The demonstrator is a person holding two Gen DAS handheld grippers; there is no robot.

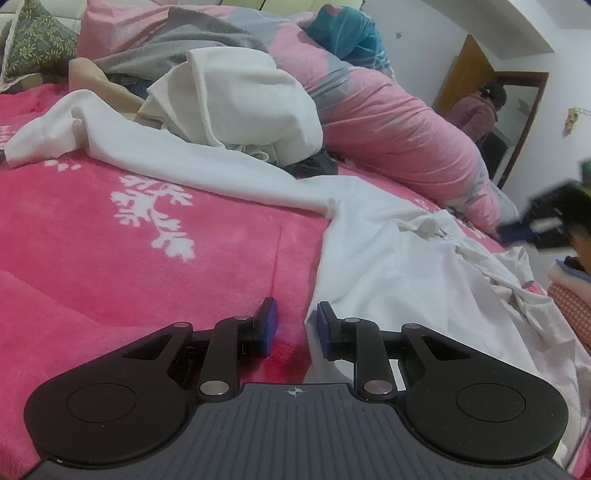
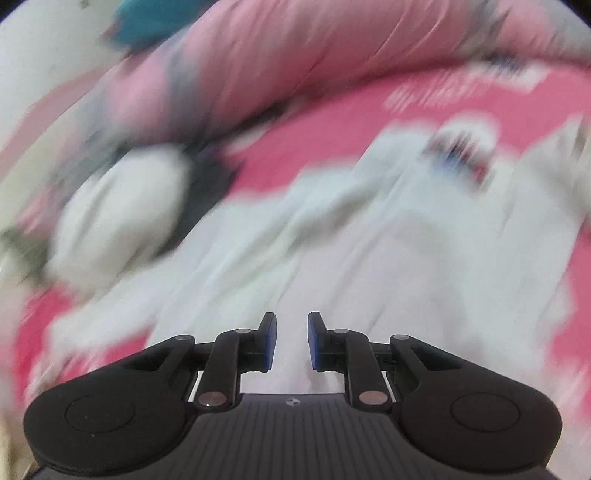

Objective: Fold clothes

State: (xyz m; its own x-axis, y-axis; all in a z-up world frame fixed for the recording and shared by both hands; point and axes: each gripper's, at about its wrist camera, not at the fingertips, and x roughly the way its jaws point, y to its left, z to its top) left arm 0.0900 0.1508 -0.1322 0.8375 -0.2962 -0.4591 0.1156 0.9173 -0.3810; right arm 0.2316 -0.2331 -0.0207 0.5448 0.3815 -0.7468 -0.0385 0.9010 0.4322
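Observation:
A white long-sleeved garment (image 1: pixel 388 251) lies spread on the pink bedspread (image 1: pixel 110 251), one sleeve (image 1: pixel 147 147) stretched toward the far left. My left gripper (image 1: pixel 297 325) hovers open at the garment's left edge, nothing between its fingers. The right gripper (image 1: pixel 546 218) shows blurred at the right edge of the left wrist view, above the garment. In the right wrist view, heavily motion-blurred, my right gripper (image 2: pixel 291 339) is open over the white garment (image 2: pixel 332 251), holding nothing.
A heap of white and dark clothes (image 1: pixel 236 107) sits beyond the garment. A rolled pink and grey quilt (image 1: pixel 388 122) runs along the far side, with a teal cloth (image 1: pixel 343 29) on it. A patterned cushion (image 1: pixel 37 40) is far left. A mirror (image 1: pixel 495 122) shows a person.

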